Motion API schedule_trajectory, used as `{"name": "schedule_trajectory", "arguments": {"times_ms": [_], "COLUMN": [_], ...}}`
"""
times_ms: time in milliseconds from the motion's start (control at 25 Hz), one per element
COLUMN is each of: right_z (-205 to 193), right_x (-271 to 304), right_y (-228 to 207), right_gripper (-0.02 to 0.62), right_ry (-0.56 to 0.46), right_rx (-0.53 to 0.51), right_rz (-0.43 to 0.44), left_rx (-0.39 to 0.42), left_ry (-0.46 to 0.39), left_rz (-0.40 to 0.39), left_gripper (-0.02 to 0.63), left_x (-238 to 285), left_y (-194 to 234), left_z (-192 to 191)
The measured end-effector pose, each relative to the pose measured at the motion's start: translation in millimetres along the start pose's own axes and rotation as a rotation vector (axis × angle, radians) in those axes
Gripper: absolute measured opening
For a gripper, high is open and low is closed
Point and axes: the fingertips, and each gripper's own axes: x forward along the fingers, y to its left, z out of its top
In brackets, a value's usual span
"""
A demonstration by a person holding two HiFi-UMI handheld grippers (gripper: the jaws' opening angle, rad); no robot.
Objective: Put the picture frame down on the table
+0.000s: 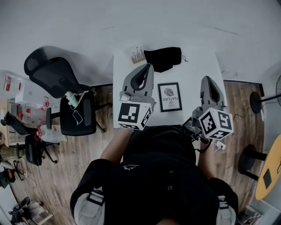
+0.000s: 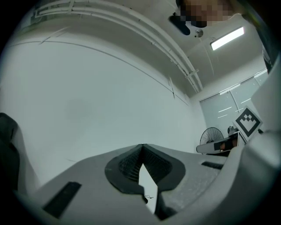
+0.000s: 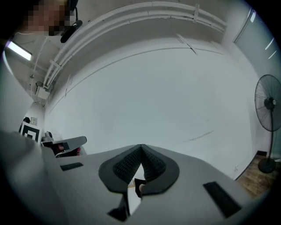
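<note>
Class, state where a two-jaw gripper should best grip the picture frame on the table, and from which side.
Likely the near short edge of the picture frame, from the person's side: it lies flat, so only its thin border offers grip.

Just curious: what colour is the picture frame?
The frame is black, seen best in the head view.

Setting: an office-type workroom. Indicators:
- Black high-backed swivel chair (image 1: 52,72) and a second black castor chair (image 1: 77,116), both on a wood-plank floor (image 1: 74,169)
- White rectangular surface (image 1: 197,79) set against a plain white wall
- Rectangular ceiling strip light (image 2: 227,38), lit
- White conduit runs (image 3: 131,13) along the wall-ceiling junction
- Glazed wall panels (image 2: 228,107)
- Black pedestal fan (image 3: 268,105) standing at the room edge
- Round yellow-topped table (image 1: 270,169) to the right
</note>
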Motion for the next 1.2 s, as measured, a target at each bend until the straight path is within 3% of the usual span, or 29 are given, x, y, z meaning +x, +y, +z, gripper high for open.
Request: {"name": "schedule_trajectory", "arguments": {"times_ms": [320,640,1200], "right_z": [19.1,2.1,-26.0], "right_x": [-1.1,3.4,12.4], "right_y": [9.8,19.7,38.6], "right_gripper": [-0.002,-0.002,-0.002], "right_ry": [-0.048,-0.021,0.036], "right_rx": [-0.011,-0.024,-0.029], "right_rz": [0.011,0.026,0.08], "left_rx": [0.02,0.0,-0.025], "left_ry": [-0.011,0.055,0.077], "left_rz": [-0.004,0.012,0.077], "left_gripper": [0.006,0.006,0.006], "left_x": [-3.1,-12.8,-30.2], "left_y": [1.6,6.0,24.4], "left_z": [7.6,-21.3,-38.4]}}
